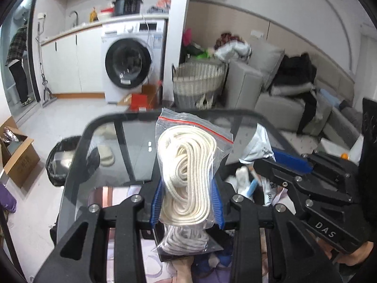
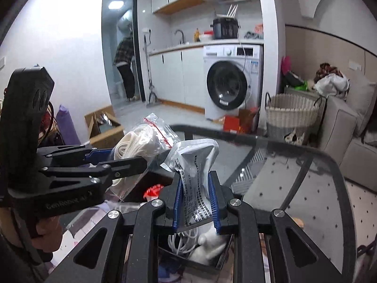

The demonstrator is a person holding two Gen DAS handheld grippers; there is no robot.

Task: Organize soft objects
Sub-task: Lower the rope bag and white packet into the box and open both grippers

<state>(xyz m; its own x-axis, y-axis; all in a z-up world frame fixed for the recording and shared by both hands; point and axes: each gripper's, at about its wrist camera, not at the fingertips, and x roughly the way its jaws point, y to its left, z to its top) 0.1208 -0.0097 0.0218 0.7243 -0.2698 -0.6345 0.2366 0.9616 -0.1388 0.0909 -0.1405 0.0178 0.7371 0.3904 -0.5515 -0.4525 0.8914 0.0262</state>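
Over the glass table (image 1: 106,146), low centre in both views, left gripper (image 1: 187,202) is clamped on the rope bag (image 1: 188,165) and right gripper (image 2: 196,202) on the grey pouch (image 2: 195,162), both mid-carry; next likely needs a drop spot, maybe the basket (image 2: 292,115).

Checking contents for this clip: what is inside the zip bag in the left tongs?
The zip bag holds coiled white rope. The blue pads cover its sides; anything behind the coils is hidden.

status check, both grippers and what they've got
Left gripper shut on bagged white rope. Right gripper shut on printed grey packet. Both over glass table, nothing blocking.
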